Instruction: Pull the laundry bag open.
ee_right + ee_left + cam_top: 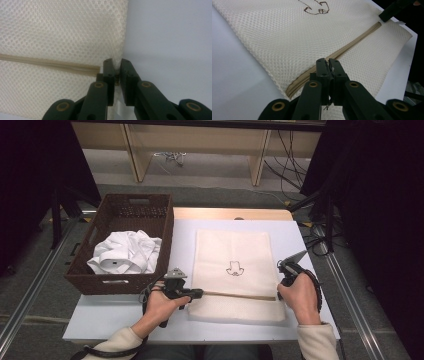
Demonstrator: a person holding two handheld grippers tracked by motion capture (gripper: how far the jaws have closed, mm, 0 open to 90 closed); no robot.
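A cream mesh laundry bag (232, 252) with a small dark line drawing lies flat on the white table (125, 315). A beige zipper (240, 295) runs across it near the front edge. My left gripper (197, 293) is at the zipper's left end. In the left gripper view its jaws (328, 62) are shut over the zipper (359, 35), with a small pull tab pinched between them. My right gripper (281, 289) is at the bag's right edge. In the right gripper view it (116, 62) is shut on the mesh edge (123, 37), just past the zipper's end (50, 64).
A brown wicker basket (165, 235) holding a crumpled white shirt (127, 252) stands at the table's left, close to the bag. Bare white tabletop (170, 37) lies right of the bag. Wooden furniture legs and cables sit on the floor behind the table.
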